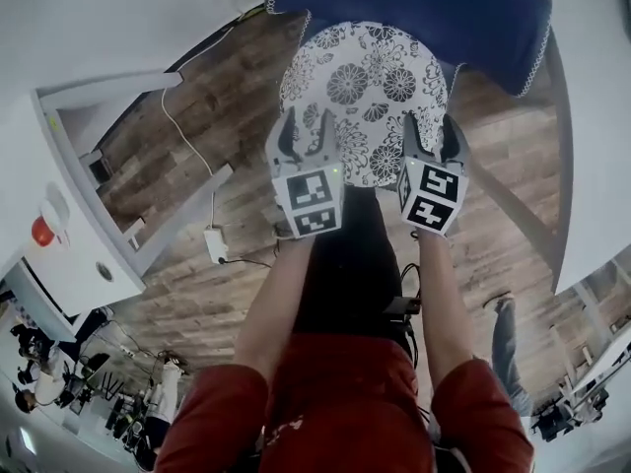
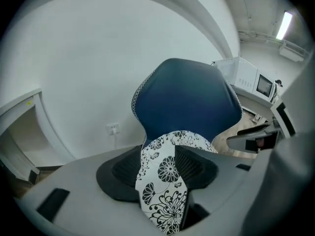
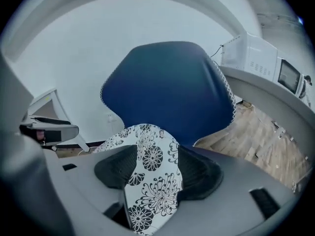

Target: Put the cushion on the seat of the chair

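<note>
While left gripper (image 1: 301,131) and right gripper (image 1: 432,136) fingers (image 2: 197,167) clamp round black-and-white floral fabric cushion (image 1: 363,92) | blue upholstered chair (image 1: 414,8) cut off

floral cushion (image 1: 363,92) btwn left claw (image 1: 304,138) & right claw (image 1: 432,138), before blue chair (image 1: 424,8)

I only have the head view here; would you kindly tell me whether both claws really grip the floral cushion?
Observer: Yes; the left gripper view shows the left claw shut on the cushion edge.
Operator: And the right one?
Observer: The right claw pinches the opposite edge between its pads.
Operator: Anything beyond the chair?
Observer: A microwave on a white counter, off to the right.
</note>
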Motion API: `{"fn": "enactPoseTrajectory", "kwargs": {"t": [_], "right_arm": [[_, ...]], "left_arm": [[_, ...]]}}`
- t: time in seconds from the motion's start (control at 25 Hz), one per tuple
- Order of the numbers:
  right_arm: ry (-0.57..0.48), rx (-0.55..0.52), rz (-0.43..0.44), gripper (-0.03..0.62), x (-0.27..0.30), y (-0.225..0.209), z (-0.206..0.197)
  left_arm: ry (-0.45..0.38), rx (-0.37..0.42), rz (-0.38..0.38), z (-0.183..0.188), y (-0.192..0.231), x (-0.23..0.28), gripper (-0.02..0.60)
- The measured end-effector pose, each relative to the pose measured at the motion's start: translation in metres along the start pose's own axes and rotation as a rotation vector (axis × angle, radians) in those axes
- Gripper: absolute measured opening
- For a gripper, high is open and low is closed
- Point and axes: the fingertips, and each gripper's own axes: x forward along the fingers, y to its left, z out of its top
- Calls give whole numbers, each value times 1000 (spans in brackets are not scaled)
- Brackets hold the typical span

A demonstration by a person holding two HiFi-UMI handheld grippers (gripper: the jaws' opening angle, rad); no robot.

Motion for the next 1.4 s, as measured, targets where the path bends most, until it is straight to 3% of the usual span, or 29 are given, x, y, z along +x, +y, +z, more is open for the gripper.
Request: {"fn": "enactPoseTrajectory", "kwargs": {"t": [0.72, 0.96, 1.4], "right_arm": [[-314, -17, -7, 252, -168, 29, 149], [-471, -42, -33, 252, -236, 32, 197], [-678, -72, -31, 252, -340, 41, 248]], "left_arm": [[-321, 73, -61, 163, -4, -140, 224], [-458, 123, -73, 217, -4, -200, 224], [-612, 191, -86, 264, -19, -299, 224]]}}
